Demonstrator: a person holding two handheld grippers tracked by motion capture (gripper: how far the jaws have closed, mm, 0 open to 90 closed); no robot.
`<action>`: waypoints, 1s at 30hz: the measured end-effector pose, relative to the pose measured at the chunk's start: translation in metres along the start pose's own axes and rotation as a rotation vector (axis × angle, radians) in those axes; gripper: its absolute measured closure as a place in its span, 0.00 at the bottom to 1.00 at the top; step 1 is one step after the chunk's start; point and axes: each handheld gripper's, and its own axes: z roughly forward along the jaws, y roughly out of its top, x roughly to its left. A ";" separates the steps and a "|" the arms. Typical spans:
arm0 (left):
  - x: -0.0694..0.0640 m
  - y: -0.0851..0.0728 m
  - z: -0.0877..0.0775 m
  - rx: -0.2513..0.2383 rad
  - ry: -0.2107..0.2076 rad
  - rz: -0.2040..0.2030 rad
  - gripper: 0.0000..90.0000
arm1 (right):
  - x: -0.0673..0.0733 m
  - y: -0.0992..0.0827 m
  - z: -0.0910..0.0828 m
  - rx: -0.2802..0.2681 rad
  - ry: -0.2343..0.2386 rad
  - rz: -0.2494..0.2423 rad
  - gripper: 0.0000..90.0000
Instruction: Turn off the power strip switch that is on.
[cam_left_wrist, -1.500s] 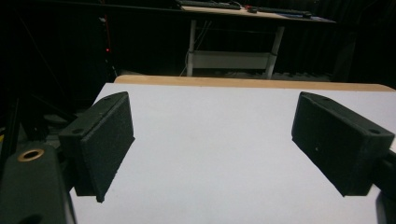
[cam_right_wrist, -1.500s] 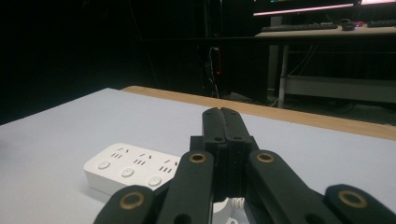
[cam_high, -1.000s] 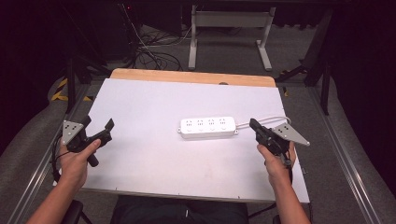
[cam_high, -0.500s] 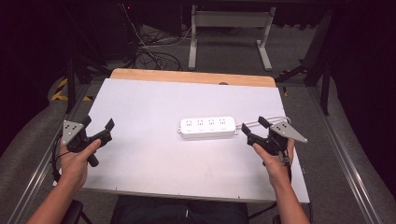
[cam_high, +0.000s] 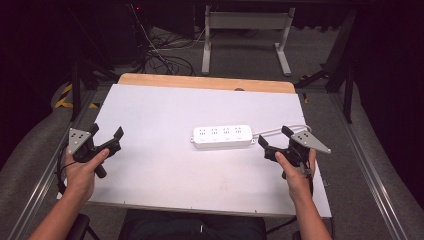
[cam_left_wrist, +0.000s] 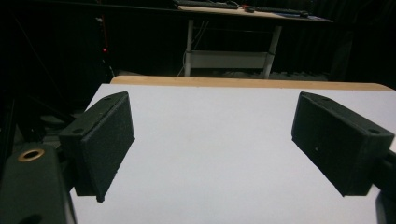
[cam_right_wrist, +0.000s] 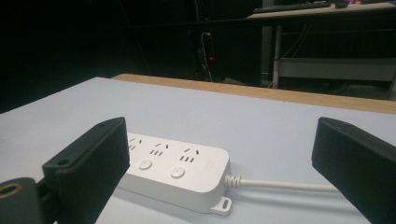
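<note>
A white power strip (cam_high: 222, 136) lies flat near the middle of the white table (cam_high: 165, 110), its white cord (cam_high: 272, 132) trailing off to the right. My right gripper (cam_high: 272, 136) is open just right of the strip's cord end, jaws wide apart with nothing between them. In the right gripper view the power strip (cam_right_wrist: 180, 170) sits close ahead between the jaws, with its cord (cam_right_wrist: 280, 185) running right. At the table's left edge my left gripper (cam_high: 106, 133) is held open, far from the strip. The left gripper view looks past both spread jaws at bare table (cam_left_wrist: 210, 140).
A wooden strip (cam_high: 205, 82) borders the table's far edge. Beyond it stand a metal desk frame (cam_high: 245, 30) and tangled cables (cam_high: 160, 57) on the dark floor. Rails (cam_high: 370, 165) run along both sides of the table.
My right gripper has swung to the left, closer to the power strip's cord end. The left gripper has stayed put.
</note>
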 end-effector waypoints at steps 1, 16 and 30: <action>0.000 0.000 0.000 0.000 -0.001 0.000 0.15 | 0.000 0.000 0.000 -0.001 -0.006 0.002 0.04; 0.001 0.000 -0.002 -0.001 -0.003 0.001 0.15 | 0.001 -0.002 0.003 0.027 0.001 -0.002 0.06; 0.003 -0.001 -0.006 -0.002 0.010 -0.003 0.15 | 0.003 -0.001 0.008 0.029 0.012 -0.011 0.07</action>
